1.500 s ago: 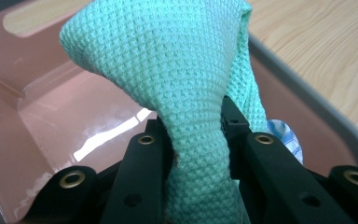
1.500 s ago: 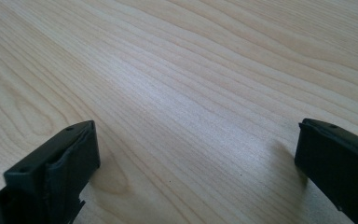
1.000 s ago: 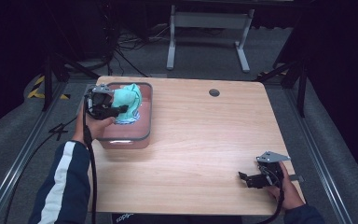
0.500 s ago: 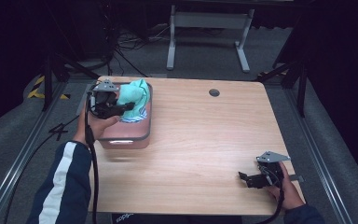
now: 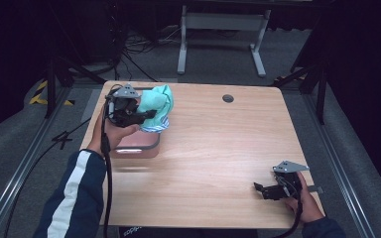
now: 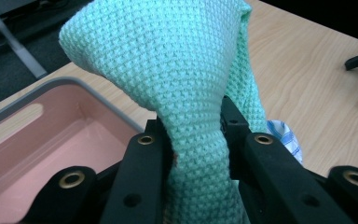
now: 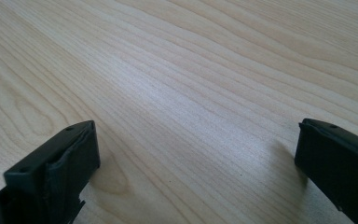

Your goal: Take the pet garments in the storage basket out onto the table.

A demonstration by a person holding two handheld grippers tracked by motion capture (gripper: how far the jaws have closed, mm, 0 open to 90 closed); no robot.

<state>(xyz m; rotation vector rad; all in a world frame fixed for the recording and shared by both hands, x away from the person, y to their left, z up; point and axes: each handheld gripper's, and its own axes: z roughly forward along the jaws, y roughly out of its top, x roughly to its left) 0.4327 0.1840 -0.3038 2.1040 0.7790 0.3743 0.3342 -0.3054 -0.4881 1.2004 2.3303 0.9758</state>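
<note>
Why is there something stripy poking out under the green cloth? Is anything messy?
Slightly. A blue-striped cloth hangs over the pink bin's rim beneath the mint knitted cloth pinched in the left gripper. Nothing is spilled or broken.

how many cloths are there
2. A mint green knitted cloth is pinched in the left claw, lifted above the pink bin. A blue and white striped cloth sits beneath it at the bin's edge. More may be hidden under them.
</note>
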